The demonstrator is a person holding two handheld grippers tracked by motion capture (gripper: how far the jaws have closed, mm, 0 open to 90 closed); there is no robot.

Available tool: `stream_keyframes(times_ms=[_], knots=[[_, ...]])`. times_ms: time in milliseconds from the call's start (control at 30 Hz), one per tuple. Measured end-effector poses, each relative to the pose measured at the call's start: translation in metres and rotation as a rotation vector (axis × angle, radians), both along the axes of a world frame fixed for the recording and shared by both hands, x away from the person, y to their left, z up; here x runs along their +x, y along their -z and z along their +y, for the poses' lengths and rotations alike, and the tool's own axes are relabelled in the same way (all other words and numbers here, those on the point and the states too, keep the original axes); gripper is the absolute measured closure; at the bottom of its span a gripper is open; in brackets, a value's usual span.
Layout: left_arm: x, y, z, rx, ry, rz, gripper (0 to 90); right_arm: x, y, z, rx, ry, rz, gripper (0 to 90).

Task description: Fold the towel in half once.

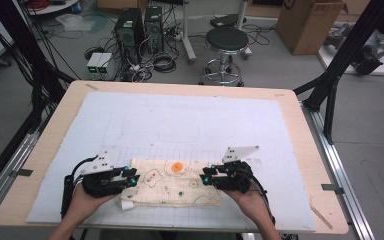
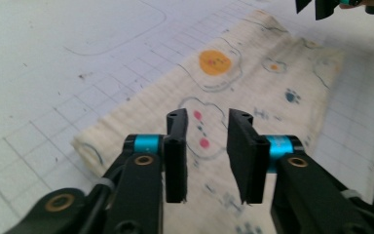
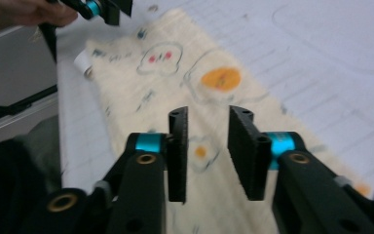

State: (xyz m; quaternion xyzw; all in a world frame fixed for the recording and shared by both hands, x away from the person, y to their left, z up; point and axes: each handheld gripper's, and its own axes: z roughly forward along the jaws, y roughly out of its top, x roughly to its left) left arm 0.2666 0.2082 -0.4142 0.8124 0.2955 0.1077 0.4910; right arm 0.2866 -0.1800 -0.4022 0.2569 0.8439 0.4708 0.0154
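Now I see the folded cloth (image 1: pixel 172 182) lying flat, long axis nine-to-three across the tabletop (image 1: pixel 290 150); left tool (image 1: pixel 132 176) and right tool (image 1: pixel 206 178) both gape, empty.

You have one cream folded cloth printed with fried eggs (image 1: pixel 172 182) on one white gridded mat (image 1: pixel 180 120), two black two-jaw grippers (image 1: pixel 130 176) (image 1: pixel 207 178), and one black round stool (image 1: pixel 226 40) behind.

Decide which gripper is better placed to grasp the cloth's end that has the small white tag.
Left. The left gripper hangs open over the cloth's left end, near the white tag; the right gripper is at the opposite end.
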Motion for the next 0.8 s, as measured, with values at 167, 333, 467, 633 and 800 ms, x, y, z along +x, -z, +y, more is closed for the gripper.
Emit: stream_keyframes(times_ms=[167, 333, 467, 633, 800], knots=[[0.024, 0.001, -0.018, -0.012, -0.033, 0.009, 84.0, 0.024, -0.003, 0.025, -0.008, -0.001, -0.025, 83.0], [0.040, 0.005, -0.038, 0.004, -0.034, 0.025, 86.4, 0.044, 0.007, 0.050, -0.043, -0.008, -0.008, 87.9], [0.051, 0.011, -0.048, 0.079, -0.041, 0.032, 87.1, 0.055, 0.018, 0.061, -0.067, 0.011, 0.022, 88.9], [0.059, 0.024, -0.051, 0.171, -0.068, 0.062, 87.2, 0.062, 0.029, 0.064, -0.136, 0.033, 0.045, 89.5], [0.061, 0.026, -0.045, 0.177, -0.087, 0.083, 84.9, 0.064, 0.036, 0.060, -0.177, 0.046, 0.075, 89.5]])
